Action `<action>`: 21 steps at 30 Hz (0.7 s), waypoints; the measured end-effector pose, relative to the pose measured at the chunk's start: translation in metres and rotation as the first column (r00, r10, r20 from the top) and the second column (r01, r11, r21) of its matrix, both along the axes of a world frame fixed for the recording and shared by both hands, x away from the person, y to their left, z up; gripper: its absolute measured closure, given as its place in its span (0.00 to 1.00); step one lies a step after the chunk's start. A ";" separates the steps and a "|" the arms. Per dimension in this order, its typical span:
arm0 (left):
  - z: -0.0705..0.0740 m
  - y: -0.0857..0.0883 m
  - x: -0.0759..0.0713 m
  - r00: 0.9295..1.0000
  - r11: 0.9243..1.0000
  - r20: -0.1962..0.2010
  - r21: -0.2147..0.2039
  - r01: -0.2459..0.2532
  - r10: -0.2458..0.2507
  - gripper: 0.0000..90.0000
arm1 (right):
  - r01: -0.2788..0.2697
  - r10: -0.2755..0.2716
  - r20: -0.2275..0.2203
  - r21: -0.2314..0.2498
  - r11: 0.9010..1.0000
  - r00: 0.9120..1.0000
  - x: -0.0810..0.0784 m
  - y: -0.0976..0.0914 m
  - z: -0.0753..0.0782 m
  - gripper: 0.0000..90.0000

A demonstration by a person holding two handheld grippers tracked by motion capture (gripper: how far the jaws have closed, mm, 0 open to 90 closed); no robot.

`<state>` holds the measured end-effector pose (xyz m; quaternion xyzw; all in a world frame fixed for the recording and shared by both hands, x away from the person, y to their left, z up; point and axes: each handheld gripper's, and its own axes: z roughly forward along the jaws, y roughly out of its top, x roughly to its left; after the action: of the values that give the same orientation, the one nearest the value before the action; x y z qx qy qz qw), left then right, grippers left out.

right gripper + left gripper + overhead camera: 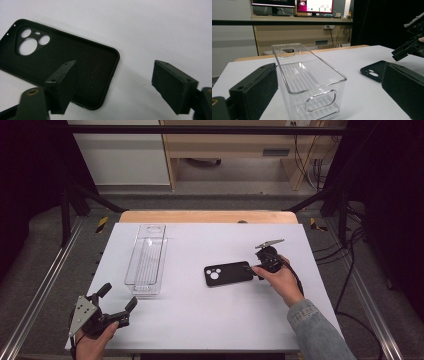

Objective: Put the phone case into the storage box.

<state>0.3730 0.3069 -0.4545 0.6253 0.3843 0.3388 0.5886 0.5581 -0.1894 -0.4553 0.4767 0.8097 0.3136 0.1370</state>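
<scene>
While the black phone case point(228, 273) is lying inside-up mid-table, right of the clear bin point(146, 265), the right gripper point(113, 85) is straddling its near end, jaws wide. Best seating one pad under the rim before squeezing. Left gripper point(116, 301) is idling, spread, empty.
</scene>
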 end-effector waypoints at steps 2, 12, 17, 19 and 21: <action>0.000 0.000 0.000 1.000 1.000 0.000 -0.003 0.000 0.000 0.00 | -0.003 0.003 -0.009 0.011 1.000 1.000 0.000 0.000 0.000 0.30; 0.000 -0.001 0.000 1.000 1.000 -0.001 0.000 0.004 -0.004 0.00 | 0.013 -0.012 -0.033 0.031 0.999 0.999 0.001 0.002 -0.002 0.53; 0.000 -0.001 0.001 1.000 1.000 -0.001 0.000 0.009 -0.009 0.00 | 0.018 -0.016 -0.055 0.030 0.999 0.998 0.001 0.004 -0.004 0.59; 0.000 -0.002 0.001 1.000 1.000 -0.001 0.002 0.011 -0.011 0.00 | 0.019 -0.017 -0.062 0.033 0.999 0.998 0.002 0.004 -0.005 0.62; 0.000 -0.002 0.001 1.000 1.000 -0.001 0.002 0.011 -0.011 0.00 | 0.013 -0.011 -0.065 0.031 0.999 0.998 0.002 0.004 -0.006 0.65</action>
<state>0.3739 0.3053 -0.4544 0.6282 0.3807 0.3356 0.5897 0.5602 -0.1855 -0.4611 0.4936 0.8059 0.3096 0.1050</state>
